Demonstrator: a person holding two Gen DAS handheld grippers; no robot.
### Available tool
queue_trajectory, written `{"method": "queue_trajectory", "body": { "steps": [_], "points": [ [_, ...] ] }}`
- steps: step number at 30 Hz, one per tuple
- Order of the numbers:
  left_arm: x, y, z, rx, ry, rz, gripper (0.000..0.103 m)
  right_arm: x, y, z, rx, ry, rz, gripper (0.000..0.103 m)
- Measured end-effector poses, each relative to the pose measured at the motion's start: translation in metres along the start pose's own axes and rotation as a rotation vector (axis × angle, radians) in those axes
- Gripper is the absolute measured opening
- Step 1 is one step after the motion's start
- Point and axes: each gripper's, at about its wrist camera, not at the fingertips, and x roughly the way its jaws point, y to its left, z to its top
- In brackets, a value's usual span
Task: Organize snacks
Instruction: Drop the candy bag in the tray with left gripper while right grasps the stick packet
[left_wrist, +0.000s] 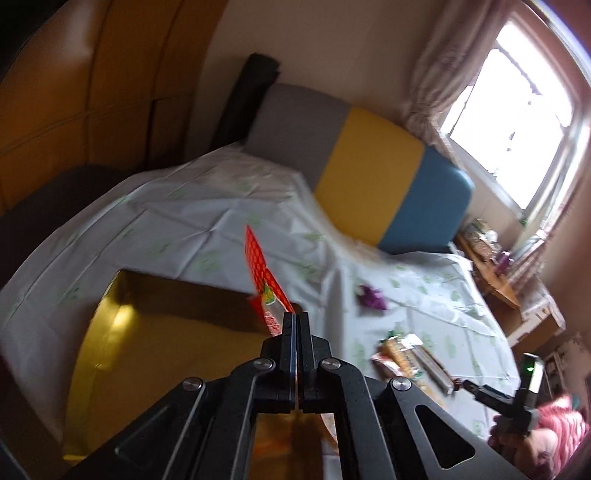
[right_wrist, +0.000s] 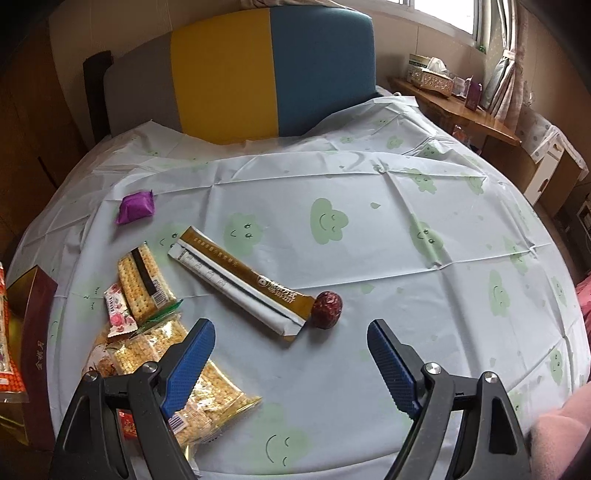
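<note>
Left wrist view: left gripper (left_wrist: 297, 314) pinches a red snack packet (left_wrist: 264, 273) above the gold box (left_wrist: 155, 343), likely for dropping in. Right gripper (right_wrist: 290, 334) gapes wide, a red date (right_wrist: 327, 303) just ahead.

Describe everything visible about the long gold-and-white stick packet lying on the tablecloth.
The stick packet is a long, narrow, flat sachet, glossy like foil or plastic film, brownish-gold with a white strip along its length and small print too blurred to read. Its ends are crimped. It lies flat and diagonal on the cloud-print tablecloth, far end up-left, near end down-right. That near end sits against or almost against a wrinkled red date. The open right claw hovers just short of it.
</note>
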Motion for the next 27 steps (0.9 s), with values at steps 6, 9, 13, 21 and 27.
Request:
{"method": "queue_trajectory", "body": {
  "steps": [6,9,13,21,27],
  "points": [
    [0.023,0.061,-0.019,-0.123,0.068,0.193,0.0,0.019,0.024,0.015,-0.066,0.045,0.048,0.082],
    [0.025,0.082,-0.024,-0.153,0.076,0.264,0.001,0.041,0.035,0.023,-0.139,0.086,0.055,0.082],
    [0.018,0.09,-0.029,-0.138,0.056,0.335,0.001,0.068,0.046,0.032,-0.228,0.123,0.033,0.082],
    [0.011,0.072,-0.046,-0.08,0.061,0.25,0.001,0.106,0.062,0.039,-0.384,0.202,-0.016,0.082],
    [0.022,0.026,-0.063,0.039,0.117,0.16,0.002,0.11,0.048,0.038,-0.32,0.222,0.096,0.061]
  ]
}}
